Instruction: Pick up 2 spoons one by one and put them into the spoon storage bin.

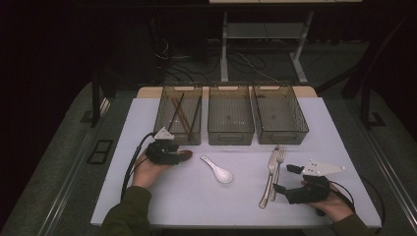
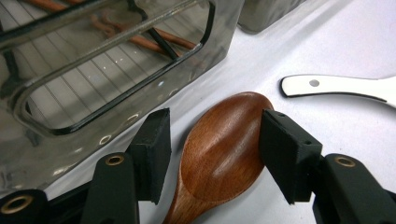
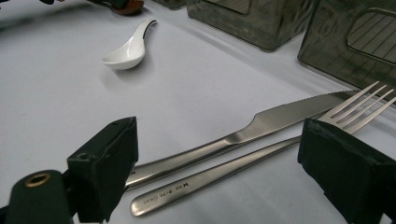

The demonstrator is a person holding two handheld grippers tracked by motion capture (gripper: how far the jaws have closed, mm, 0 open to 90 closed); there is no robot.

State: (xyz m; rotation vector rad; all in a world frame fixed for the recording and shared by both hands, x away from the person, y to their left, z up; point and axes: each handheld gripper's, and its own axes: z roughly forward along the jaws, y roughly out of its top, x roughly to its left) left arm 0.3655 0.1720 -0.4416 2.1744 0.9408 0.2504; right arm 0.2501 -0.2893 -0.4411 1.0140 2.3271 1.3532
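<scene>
You work at a white table (image 1: 196, 196) in a dark room, with cables (image 1: 172, 54) on the grey floor (image 1: 59, 157) beyond and a desk frame (image 1: 223, 49) behind. Three smoky bins (image 1: 231, 120) stand in a row at the far edge; the left one holds chopsticks (image 1: 182, 113). Your left gripper (image 2: 215, 158) has its jaws apart around a wooden spoon (image 2: 224, 149) lying just beside that bin. A white spoon (image 1: 217, 169) lies mid-table. Your right gripper (image 3: 219, 177) is spread wide over the knife (image 3: 243, 140) and fork (image 3: 280, 149), which lie side by side.
</scene>
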